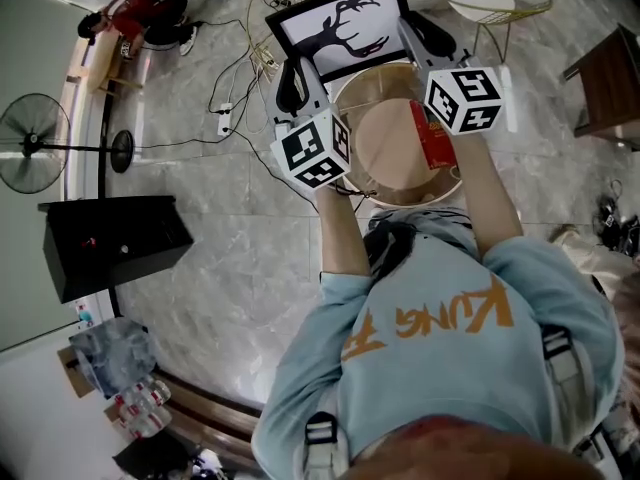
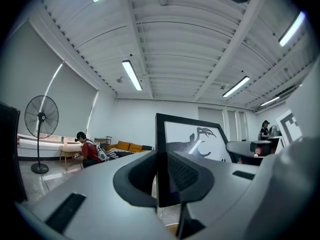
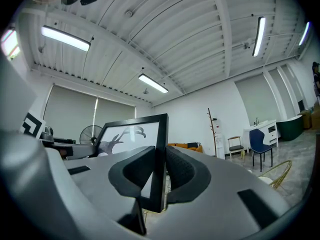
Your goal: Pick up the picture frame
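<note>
- Left gripper (image 1: 293,86) and right gripper (image 1: 430,38) each pinch a side of the picture frame (image 1: 340,30) between their fingers (image 2: 187,174).
- Frame seems airborne (underside hidden); pick-up essentially done.

Red box (image 1: 432,136) in round wooden tub (image 1: 385,153); pedestal fan (image 1: 35,146), black cabinet (image 1: 110,240) on floor.
</note>
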Available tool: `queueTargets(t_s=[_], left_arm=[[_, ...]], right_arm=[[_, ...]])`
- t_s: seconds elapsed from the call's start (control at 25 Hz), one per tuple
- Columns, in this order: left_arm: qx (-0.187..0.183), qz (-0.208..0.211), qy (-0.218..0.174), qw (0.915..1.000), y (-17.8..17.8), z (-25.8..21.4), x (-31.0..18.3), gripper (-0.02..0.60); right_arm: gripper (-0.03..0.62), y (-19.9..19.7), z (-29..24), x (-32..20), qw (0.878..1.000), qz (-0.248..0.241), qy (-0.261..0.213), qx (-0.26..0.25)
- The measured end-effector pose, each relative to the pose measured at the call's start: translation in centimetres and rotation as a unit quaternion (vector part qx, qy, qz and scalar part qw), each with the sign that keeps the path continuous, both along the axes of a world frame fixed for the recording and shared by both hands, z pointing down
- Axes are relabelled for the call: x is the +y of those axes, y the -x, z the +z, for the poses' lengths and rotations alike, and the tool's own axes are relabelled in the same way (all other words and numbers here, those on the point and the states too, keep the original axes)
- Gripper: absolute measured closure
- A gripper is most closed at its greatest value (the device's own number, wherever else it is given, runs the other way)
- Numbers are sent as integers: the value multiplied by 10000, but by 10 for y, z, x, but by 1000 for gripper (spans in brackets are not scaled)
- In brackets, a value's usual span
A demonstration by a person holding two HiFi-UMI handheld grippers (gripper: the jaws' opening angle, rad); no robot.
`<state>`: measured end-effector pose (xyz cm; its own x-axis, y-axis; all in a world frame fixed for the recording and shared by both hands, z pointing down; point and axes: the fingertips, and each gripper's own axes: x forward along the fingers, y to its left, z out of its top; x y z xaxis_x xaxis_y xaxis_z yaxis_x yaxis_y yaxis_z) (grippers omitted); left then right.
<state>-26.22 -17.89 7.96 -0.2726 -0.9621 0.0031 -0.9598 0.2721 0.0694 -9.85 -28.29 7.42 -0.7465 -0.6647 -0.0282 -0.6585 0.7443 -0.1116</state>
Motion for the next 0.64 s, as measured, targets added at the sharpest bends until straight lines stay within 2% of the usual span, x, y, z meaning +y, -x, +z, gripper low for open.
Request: queueTargets(t_s=[0.64], left_arm=[[110, 44, 76, 9999, -7, 9, -5, 506]], right_arm=[[528, -8, 3, -2, 9999, 23, -54, 110]])
